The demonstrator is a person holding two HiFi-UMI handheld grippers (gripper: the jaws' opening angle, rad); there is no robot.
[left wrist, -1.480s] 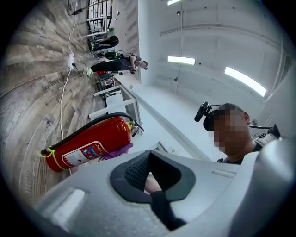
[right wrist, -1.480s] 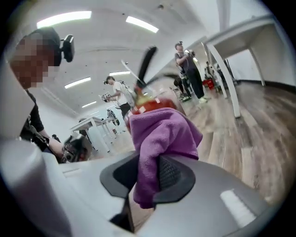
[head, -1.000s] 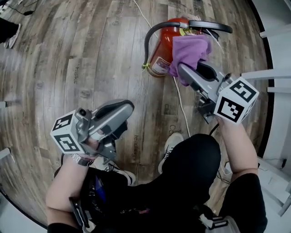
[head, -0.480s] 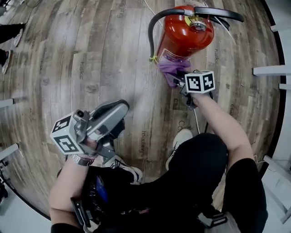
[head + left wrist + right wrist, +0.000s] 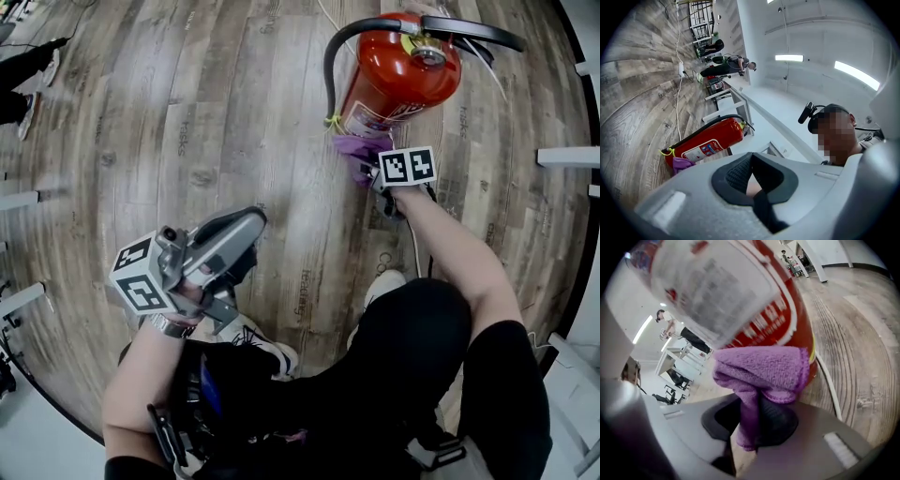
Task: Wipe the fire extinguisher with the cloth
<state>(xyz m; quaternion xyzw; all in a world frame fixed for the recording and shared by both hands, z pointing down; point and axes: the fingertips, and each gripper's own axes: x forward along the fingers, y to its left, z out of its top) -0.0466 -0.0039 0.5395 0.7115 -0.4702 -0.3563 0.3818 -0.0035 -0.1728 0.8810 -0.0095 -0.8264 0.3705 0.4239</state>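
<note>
A red fire extinguisher with a black hose and handle stands on the wooden floor at the upper right of the head view. My right gripper is low at its base, shut on a purple cloth that presses against the lower body. In the right gripper view the cloth bunches out of the jaws against the cylinder under its label. My left gripper hangs apart at the lower left, shut and empty. The left gripper view shows the extinguisher and cloth from afar.
A white cable runs along the floor beside the extinguisher toward the person's shoes. White furniture legs line the right edge. Other people stand at the far left. Bare wooden floor lies left of the extinguisher.
My right gripper has slid the cloth down the extinguisher from near the handle to the base, rolling as it went. The left gripper sank slightly.
</note>
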